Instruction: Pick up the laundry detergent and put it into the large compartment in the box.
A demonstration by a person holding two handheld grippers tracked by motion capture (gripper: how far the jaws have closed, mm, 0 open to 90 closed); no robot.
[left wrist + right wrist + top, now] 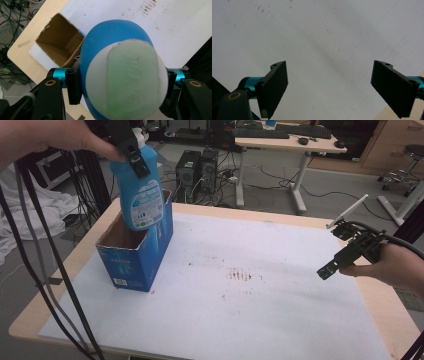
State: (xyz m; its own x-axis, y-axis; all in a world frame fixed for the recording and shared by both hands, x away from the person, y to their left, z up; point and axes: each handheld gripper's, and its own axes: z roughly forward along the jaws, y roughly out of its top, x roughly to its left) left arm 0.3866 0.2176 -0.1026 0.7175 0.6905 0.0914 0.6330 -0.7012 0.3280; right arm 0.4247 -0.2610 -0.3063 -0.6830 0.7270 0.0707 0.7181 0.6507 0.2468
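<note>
Above the open box (134, 255), a blue bottle (141, 190) hangs in the left gripper (132, 150), its base dipping just inside the rim.

The jaws clamp the bottle near its top so its long body points straight down into the box, apparently to line it up with the narrow opening; the left gripper view looks over the white cap (125, 80) at the brown cardboard interior (58, 41) beside it. The box stands upright near the table's (280, 217) left edge on a white sheet (260, 310). The right gripper (331, 267) hovers well apart over the sheet, jaws wide and empty, likely keeping clear of the drop.
</note>
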